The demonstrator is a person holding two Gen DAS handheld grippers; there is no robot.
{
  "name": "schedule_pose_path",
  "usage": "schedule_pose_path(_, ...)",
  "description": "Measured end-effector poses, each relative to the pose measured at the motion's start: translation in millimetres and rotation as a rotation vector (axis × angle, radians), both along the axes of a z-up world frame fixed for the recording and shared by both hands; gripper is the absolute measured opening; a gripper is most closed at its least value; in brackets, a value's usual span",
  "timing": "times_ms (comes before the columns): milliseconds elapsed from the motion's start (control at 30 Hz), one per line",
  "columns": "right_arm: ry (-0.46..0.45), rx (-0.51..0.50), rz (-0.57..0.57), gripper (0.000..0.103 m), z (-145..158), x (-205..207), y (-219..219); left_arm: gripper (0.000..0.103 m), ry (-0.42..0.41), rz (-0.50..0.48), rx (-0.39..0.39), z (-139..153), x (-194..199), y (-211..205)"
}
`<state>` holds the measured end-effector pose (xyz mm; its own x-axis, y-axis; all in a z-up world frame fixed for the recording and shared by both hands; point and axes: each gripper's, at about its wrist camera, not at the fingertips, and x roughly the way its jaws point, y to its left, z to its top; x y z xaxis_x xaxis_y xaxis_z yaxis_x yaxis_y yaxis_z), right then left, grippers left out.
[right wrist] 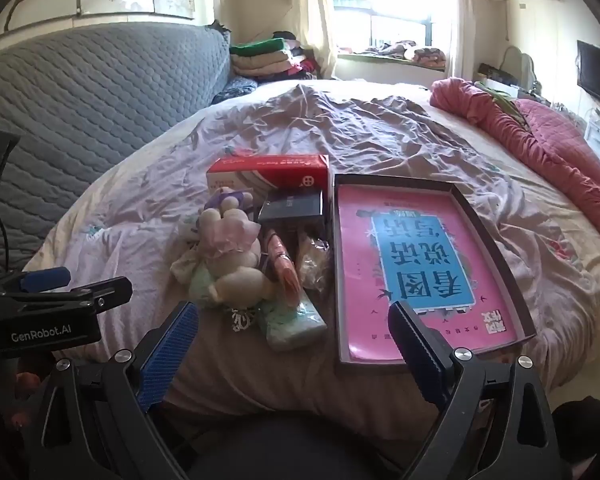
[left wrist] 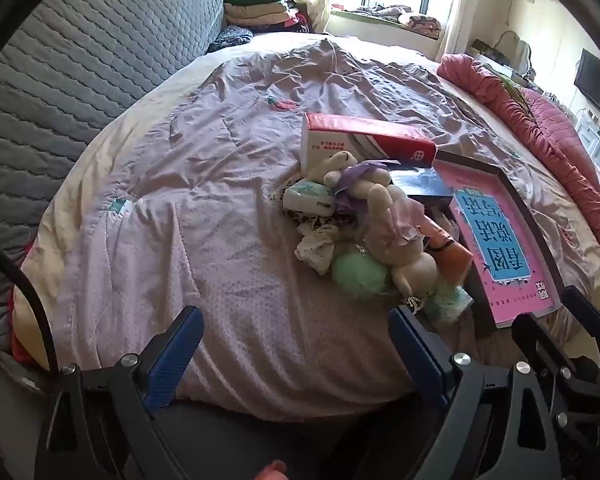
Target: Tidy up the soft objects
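The plush rabbit (right wrist: 236,256) lies on the pile ahead of the right fingers and hides most of the green thing (left wrist: 360,274) under it, can't tell what that is. Pink book (right wrist: 416,264) text is upside down. TV (right wrist: 598,76) gets cut off at the right edge.

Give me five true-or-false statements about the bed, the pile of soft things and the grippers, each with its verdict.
1. Both the left gripper and the right gripper are open and hold nothing. True.
2. The pink book lies inside a shallow dark tray. True.
3. The plush rabbit sits inside the tray. False: it lies on the pile beside the tray, to its left in the right wrist view.
4. The red and white box is the pile's nearest item to the grippers. False: it lies at the far end.
5. A rolled pink quilt lies along the bed's far right side. True.
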<state>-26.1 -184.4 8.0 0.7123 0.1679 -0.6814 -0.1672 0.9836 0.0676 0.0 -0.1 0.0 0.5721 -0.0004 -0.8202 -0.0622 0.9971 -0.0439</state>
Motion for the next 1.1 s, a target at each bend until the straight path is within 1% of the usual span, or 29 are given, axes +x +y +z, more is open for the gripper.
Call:
schedule_pose_path(100,0.004,-0.006,0.010,0.096,-2,3,4,0.093,0.002,-0.004,0.006,1,0,-1)
schedule_pose_path(133,-0.010,0.013,0.002,0.096,0,0,1,0.093,0.004,-0.003,0.008,1,0,-1)
schedule_pose_path(267,-0.020,0.007,0.004,0.096,3,-3,-2,0.093,0.004,-0.014,0.012,1,-1,-1)
schedule_pose_path(333,-0.018,0.004,0.004,0.096,3,-5,-6,0.093,0.006,-0.010,0.003,1,0,3)
schedule_pose_path(367,-0.019,0.001,0.002,0.096,3,-4,-2,0.093,0.007,-0.011,0.003,1,0,3)
schedule_pose_path(567,-0.007,-0.003,-0.007,0.096,2,-3,-2,0.093,0.009,-0.013,0.015,0,-2,-4)
schedule_pose_path(1100,-0.026,-0.003,-0.026,0.096,7,-5,-5,0.093,-0.009,-0.044,0.025,3,-3,-11)
